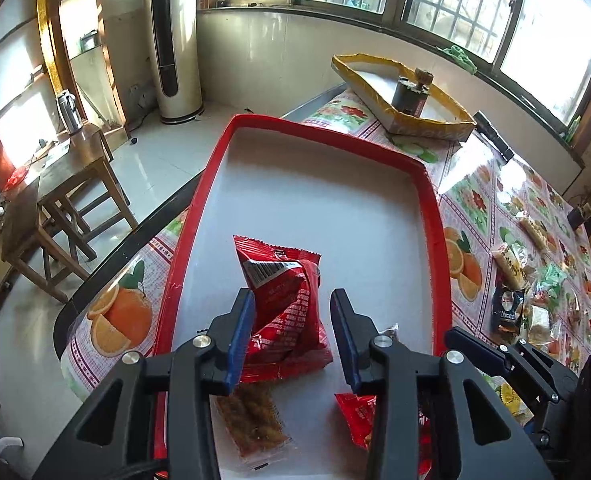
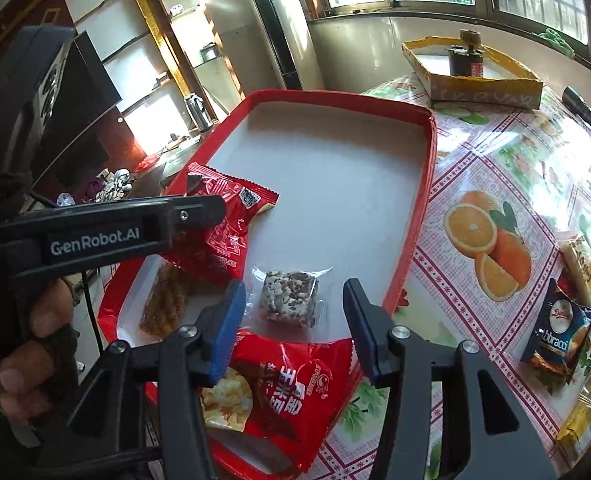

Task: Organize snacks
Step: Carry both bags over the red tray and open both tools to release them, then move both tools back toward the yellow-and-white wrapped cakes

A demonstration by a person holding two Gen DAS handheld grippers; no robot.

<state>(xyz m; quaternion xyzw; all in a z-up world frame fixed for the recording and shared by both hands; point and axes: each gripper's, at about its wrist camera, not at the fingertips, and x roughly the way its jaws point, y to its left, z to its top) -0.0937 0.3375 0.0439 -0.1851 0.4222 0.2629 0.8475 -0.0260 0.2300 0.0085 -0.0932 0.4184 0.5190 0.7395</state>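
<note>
Snacks in the red tray [image 1: 215,152], both tools spread.

The left gripper [image 1: 291,300] gapes around a red packet [image 1: 291,300]; the right gripper [image 2: 293,292] hangs wide above a clear-wrapped bar [image 2: 289,298], its frame hiding part of the popcorn bag [image 2: 287,392].

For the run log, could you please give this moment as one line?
left gripper: open over red snack packet | right gripper: open above grain bar | red tray: holds both
</note>
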